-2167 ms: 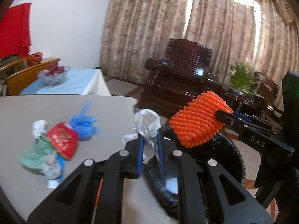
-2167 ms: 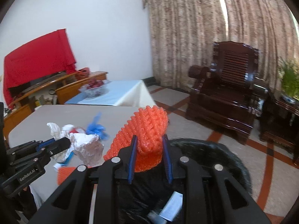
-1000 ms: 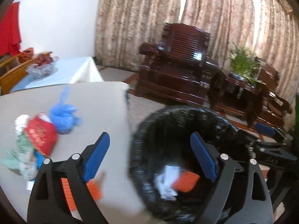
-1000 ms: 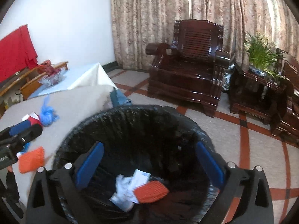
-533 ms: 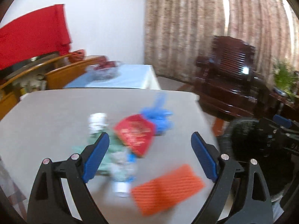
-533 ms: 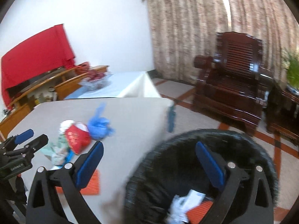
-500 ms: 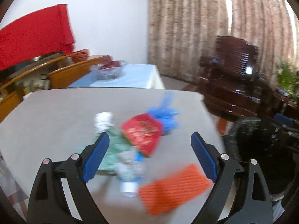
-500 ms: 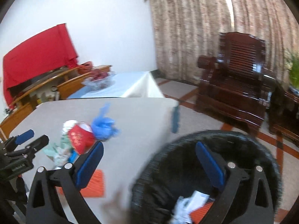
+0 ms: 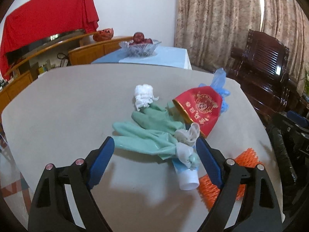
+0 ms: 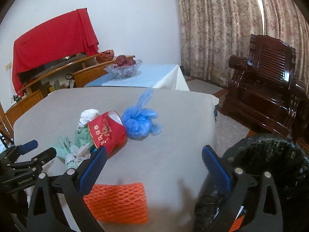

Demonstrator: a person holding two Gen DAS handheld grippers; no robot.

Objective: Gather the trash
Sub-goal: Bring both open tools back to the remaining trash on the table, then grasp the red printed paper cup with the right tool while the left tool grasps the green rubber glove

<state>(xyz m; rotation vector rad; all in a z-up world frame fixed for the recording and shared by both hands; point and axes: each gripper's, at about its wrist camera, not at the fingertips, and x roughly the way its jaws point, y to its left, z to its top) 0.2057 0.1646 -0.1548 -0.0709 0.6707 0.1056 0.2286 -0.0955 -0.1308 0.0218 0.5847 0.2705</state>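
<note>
Both wide open and empty: left hand-held gripper [image 9: 155,156] over green glove [image 9: 148,133], right hand-held gripper [image 10: 154,166] above orange netting [image 10: 117,203] on the surface [image 9: 67,104]

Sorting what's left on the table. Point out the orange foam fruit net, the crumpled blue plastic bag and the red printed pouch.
orange foam fruit net [image 10: 117,203], right wrist view, centre of its mesh.
crumpled blue plastic bag [image 10: 139,123], right wrist view, middle of the bunched body.
red printed pouch [image 9: 200,106], left wrist view, the gold print.

The left gripper [image 9: 155,157] has its jaws spread wide apart, holding nothing. The right gripper [image 10: 154,162] is spread wide and empty too.
</note>
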